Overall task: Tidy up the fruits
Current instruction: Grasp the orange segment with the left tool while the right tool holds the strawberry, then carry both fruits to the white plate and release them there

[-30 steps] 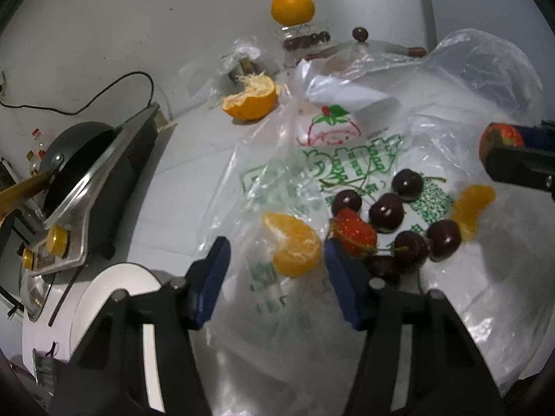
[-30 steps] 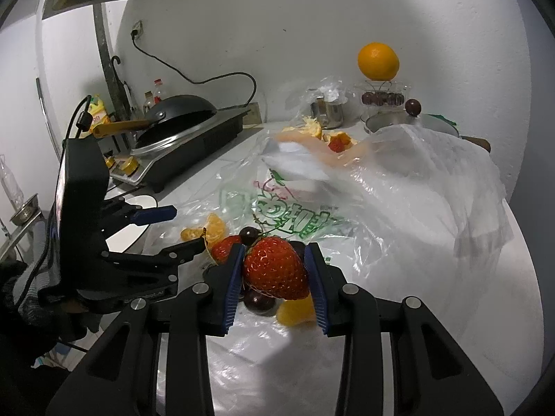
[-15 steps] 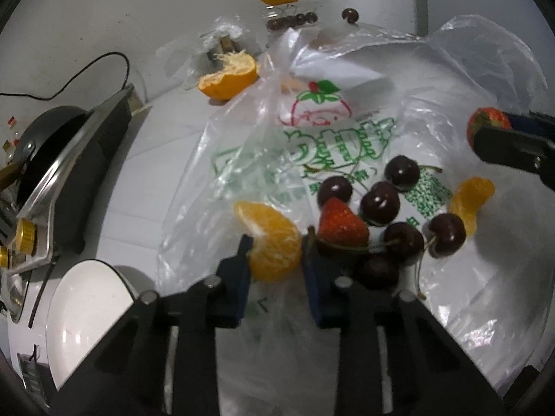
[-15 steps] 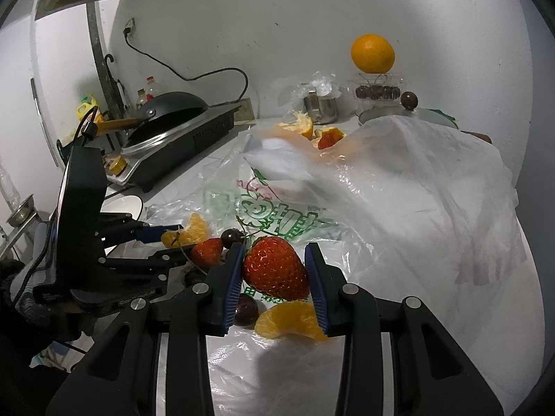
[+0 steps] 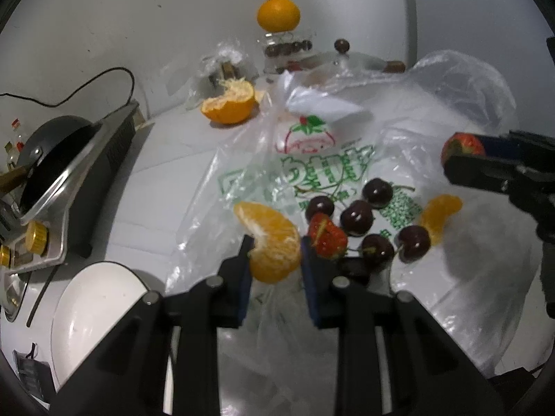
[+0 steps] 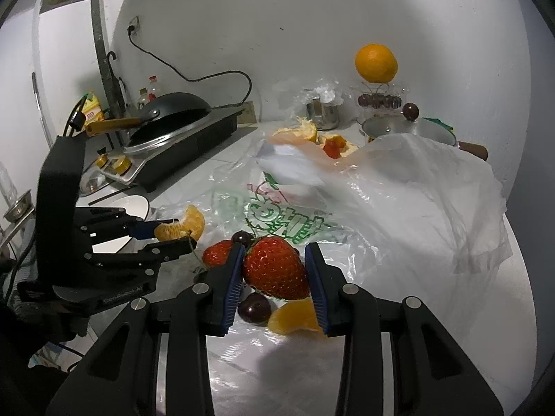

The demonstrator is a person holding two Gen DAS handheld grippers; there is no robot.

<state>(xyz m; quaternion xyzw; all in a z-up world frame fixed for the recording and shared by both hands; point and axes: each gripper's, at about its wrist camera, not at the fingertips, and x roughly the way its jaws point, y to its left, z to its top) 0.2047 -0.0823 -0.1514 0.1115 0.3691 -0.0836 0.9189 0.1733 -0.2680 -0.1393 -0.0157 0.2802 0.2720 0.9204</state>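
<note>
A white worktop (image 5: 163, 159) is partly covered by a crumpled clear plastic bag printed with green lettering and a strawberry cartoon (image 5: 312, 159).

The left gripper (image 5: 274, 260), black with blue pads, is clenched on a peeled orange mandarin segment (image 5: 272, 242) and holds it just above the bag. In the right wrist view the same left gripper (image 6: 166, 235) appears at the left with the segment (image 6: 182, 225) pinched at its tips.

The right gripper (image 6: 275, 274) is clamped around a large red strawberry (image 6: 275, 267), which sits between its two blue pads, raised above the bag. From the left wrist view that strawberry (image 5: 461, 145) shows at the right edge, in the right gripper (image 5: 464, 159).

On the bag lie a second, smaller red strawberry (image 5: 326, 235), a cluster of dark glossy cherries (image 5: 367, 215) just beside it, and another loose orange mandarin segment (image 5: 438, 215) to the right of the cherries.

Near the wall, a half-peeled orange (image 5: 229, 104) rests on the worktop, and a whole round orange (image 5: 277, 14) sits on top of a clear container. At the left stand a black frying pan on a steel cooker (image 5: 62, 159) and a white round bowl (image 5: 97, 308).
</note>
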